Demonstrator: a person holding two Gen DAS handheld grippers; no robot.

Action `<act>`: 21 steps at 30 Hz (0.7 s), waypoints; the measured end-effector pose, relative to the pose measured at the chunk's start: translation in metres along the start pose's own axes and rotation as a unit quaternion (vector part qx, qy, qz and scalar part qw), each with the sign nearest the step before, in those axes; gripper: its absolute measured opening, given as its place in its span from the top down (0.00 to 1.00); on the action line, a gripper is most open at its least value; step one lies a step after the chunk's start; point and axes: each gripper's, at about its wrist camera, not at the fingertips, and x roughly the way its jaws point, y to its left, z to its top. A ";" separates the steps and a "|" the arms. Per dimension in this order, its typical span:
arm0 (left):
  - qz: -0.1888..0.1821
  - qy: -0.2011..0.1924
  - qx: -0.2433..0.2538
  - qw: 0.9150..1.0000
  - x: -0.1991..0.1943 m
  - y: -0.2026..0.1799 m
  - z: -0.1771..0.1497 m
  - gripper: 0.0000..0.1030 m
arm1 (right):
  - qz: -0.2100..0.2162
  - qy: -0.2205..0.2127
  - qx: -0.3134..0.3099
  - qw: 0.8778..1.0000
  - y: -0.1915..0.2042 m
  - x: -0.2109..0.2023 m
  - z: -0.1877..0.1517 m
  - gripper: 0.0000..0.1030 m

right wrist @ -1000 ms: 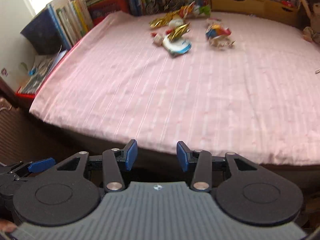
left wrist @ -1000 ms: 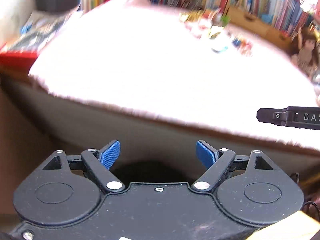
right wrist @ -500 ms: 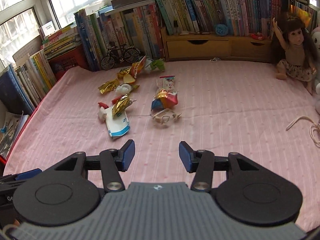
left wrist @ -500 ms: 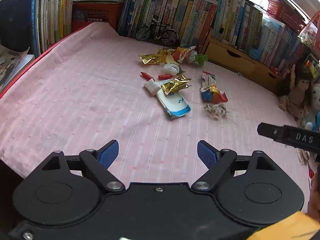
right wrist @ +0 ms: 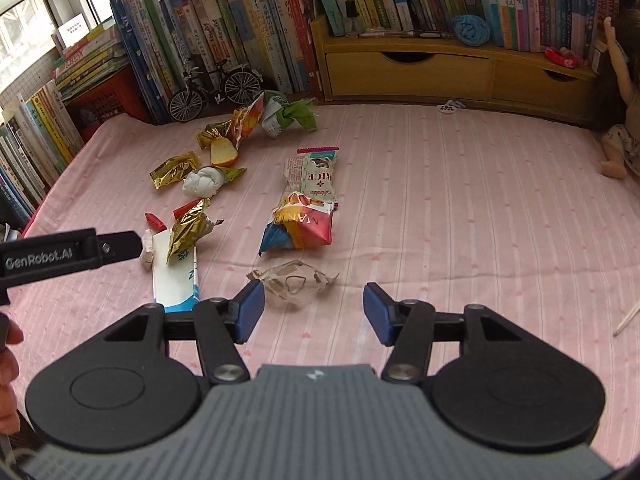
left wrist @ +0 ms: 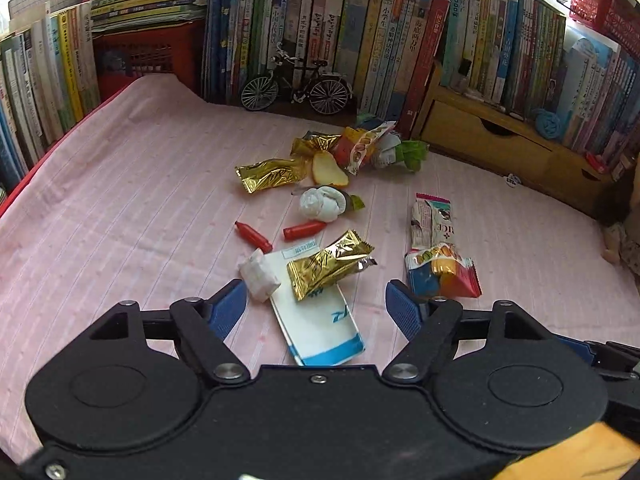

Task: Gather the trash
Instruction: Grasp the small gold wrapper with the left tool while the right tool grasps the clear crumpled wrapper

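- Left hand-held gripper (left wrist: 316,306): blue pads spread and closing, pinching nothing, hovering over a pink striped bed (left wrist: 120,216).
- Between and just ahead of its pads: a flat white-and-blue packet (left wrist: 320,328), with a crumpled gold wrapper (left wrist: 330,264) lying across the far end.
- Just beside the left pad: a small white wad of paper (left wrist: 260,274), apart from the pad or touching, hard to tell.
- Further ahead: two red pieces (left wrist: 254,236), a white tissue ball (left wrist: 323,203), a second gold wrapper (left wrist: 272,174), a yellow slice (left wrist: 328,168).
- Ahead to the right: a colourful snack bag (left wrist: 438,270).
- Right hand-held gripper (right wrist: 314,310): blue pads spread and opening, holding nothing.
- Just ahead, between its pads: a clear crumpled wrapper (right wrist: 292,282) on the bed, untouched.
- Beyond that: the snack bag and a green-and-white wrapper (right wrist: 290,116).
- Far edge: rows of books (right wrist: 248,24), a model bicycle (right wrist: 214,88), a wooden drawer unit (right wrist: 440,68).
- Far right: a doll (right wrist: 618,120).
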 end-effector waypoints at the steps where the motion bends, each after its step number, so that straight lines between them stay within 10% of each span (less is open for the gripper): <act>1: 0.003 0.003 0.004 1.000 0.008 -0.003 0.004 0.27 | 0.003 0.005 -0.007 1.000 0.000 0.006 0.002 0.32; 21: -0.003 0.046 0.112 0.993 0.099 -0.035 0.019 0.36 | 0.010 0.051 -0.058 0.997 0.014 0.067 0.015 0.32</act>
